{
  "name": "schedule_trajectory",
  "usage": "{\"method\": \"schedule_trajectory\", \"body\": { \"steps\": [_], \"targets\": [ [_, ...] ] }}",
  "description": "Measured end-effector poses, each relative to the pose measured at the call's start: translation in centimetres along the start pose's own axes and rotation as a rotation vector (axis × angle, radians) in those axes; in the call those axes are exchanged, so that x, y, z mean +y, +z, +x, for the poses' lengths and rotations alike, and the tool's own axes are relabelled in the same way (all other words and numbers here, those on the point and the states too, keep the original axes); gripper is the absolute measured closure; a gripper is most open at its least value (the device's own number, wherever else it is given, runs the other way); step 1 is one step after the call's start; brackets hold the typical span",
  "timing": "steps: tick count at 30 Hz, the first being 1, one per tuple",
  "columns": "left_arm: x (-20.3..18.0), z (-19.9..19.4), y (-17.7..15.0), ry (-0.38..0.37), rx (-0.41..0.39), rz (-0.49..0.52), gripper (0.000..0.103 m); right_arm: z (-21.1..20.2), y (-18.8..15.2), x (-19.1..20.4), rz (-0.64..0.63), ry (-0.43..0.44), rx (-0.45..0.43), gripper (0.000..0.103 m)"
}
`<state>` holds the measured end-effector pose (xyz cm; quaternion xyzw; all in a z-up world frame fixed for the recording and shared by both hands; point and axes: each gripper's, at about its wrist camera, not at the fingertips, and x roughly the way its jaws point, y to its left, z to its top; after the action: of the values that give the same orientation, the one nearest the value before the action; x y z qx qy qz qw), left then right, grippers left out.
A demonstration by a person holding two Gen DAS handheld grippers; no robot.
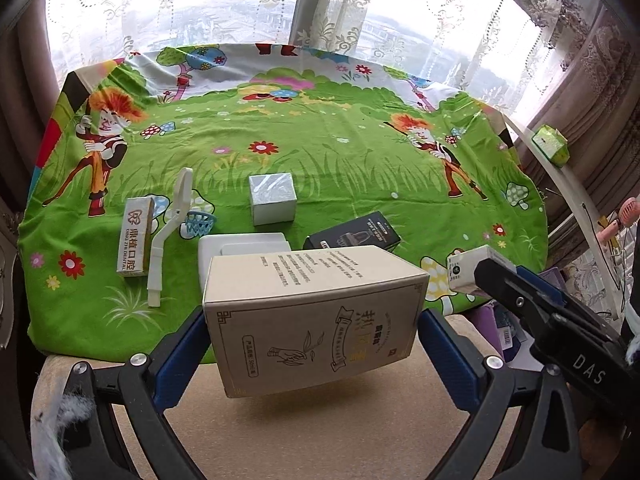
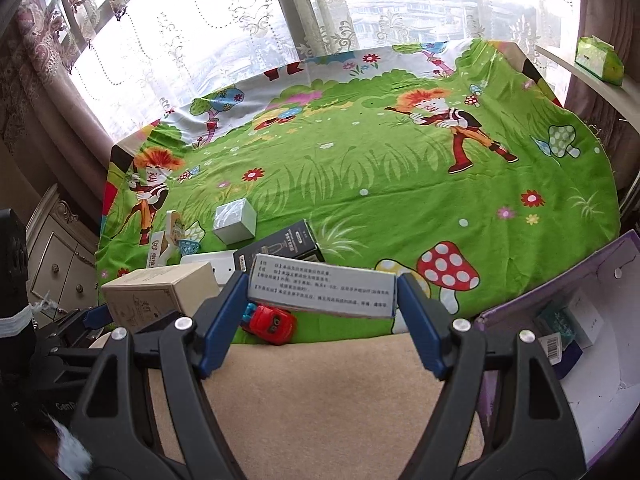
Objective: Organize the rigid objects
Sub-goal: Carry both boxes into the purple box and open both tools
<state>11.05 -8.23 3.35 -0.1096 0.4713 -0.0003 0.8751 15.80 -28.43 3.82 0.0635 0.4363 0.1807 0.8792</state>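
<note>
Left wrist: left gripper [image 1: 312, 320] clamped a beige carton [image 1: 316, 316], lifted off the table's near edge. Right wrist: right gripper [image 2: 322, 292] clenched a white medicine box [image 2: 322, 290] there. Mid-carry; next probably drop into purple bin [image 2: 560, 292] at right.

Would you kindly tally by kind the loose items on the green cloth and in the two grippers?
Boxes on the cloth: 4 (dental box, silver box, flat white box, black box)
Boxes held: 2 (beige box in left gripper; white box in right gripper)
Toys: 2 (basketball hoop, red toy car)
Total: 8
</note>
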Motion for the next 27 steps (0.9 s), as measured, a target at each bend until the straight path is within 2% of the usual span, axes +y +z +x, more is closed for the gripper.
{"method": "schedule_trajectory", "body": {
  "steps": [5, 12, 20, 27],
  "targets": [
    [-3.4, 0.2, -0.2, -0.041, 0.009, 0.065, 0.001, -1.9, -1.0, -3.3, 0.044, -0.035, -0.015, 0.025],
    [-8.7, 0.8, -0.6, -0.154, 0.010, 0.201, 0.001, -4.5, -2.7, -8.7, 0.121, -0.101, -0.035, 0.025],
    [-13.9, 1.8, -1.3, -0.244, 0.061, 0.317, 0.001, -7.2, -4.5, -14.3, 0.200, -0.199, -0.049, 0.025],
    [-18.3, 2.6, -2.5, -0.316, 0.108, 0.421, 0.001, -9.1, -5.6, -17.7, 0.247, -0.289, -0.062, 0.025]
  ]
}}
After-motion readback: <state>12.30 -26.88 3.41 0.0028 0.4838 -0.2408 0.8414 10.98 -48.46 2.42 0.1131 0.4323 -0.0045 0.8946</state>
